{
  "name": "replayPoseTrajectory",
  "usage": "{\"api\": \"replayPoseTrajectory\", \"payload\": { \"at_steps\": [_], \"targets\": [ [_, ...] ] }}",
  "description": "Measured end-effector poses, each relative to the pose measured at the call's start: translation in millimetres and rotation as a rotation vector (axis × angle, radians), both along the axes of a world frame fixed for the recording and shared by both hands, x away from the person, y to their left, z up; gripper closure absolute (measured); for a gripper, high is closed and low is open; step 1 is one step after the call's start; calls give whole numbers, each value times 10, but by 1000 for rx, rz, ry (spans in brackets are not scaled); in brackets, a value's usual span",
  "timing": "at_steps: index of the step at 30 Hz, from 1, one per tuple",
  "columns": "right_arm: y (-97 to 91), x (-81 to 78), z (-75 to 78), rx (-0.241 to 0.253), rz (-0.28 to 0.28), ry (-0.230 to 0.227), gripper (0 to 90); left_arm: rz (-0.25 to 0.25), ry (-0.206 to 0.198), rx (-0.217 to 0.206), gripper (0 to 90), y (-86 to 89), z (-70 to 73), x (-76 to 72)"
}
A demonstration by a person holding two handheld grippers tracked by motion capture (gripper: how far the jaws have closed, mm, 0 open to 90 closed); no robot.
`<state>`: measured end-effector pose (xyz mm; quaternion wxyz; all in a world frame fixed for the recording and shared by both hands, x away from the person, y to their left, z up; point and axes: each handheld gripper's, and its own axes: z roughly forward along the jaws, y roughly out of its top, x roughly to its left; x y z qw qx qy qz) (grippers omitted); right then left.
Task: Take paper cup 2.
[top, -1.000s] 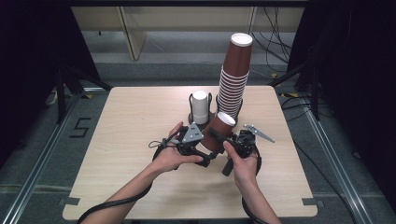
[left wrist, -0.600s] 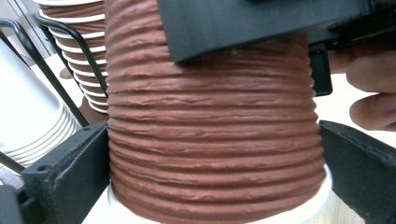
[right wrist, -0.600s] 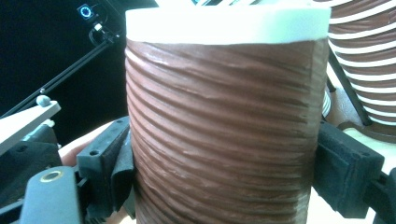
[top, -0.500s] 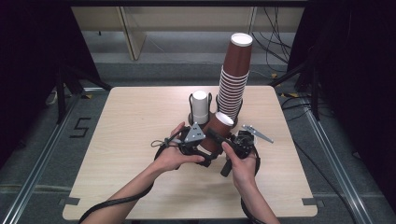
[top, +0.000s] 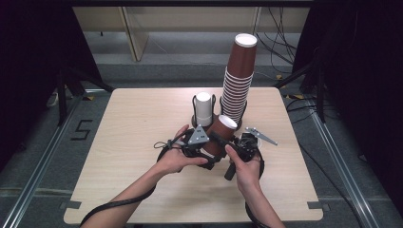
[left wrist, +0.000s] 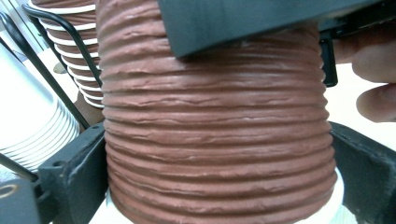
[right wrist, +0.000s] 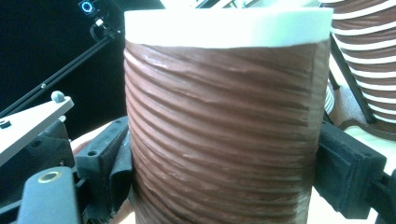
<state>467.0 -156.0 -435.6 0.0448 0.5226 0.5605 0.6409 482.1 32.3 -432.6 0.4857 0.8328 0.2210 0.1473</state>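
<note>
Both grippers on one brown ribbed cup (top: 219, 137) over the table's (top: 119, 142) near middle, just in front of the tall cup stack (top: 237, 80).

Left gripper (top: 202, 145) jaws hug the cup's sides and have just been closing on it; right gripper (top: 237, 145) jaws press it from the other side, so it's clamped both ways. Looks like one hand steadies while the other pulls nested cups apart, though I can't tell if there's more than one. White cup (top: 203, 107) sits in its wire holder behind.
</note>
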Motion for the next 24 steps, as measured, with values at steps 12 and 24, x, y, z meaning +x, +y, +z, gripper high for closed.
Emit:
{"api": "replayPoseTrajectory", "payload": {
  "at_steps": [12,24],
  "targets": [
    [0,24,26,-9,19,0,98,-13,-16,-10,90,11,21,-16],
    [-11,8,72,-24,39,-14,40,-12,-18,11,93,47,37,-26]
  ]
}}
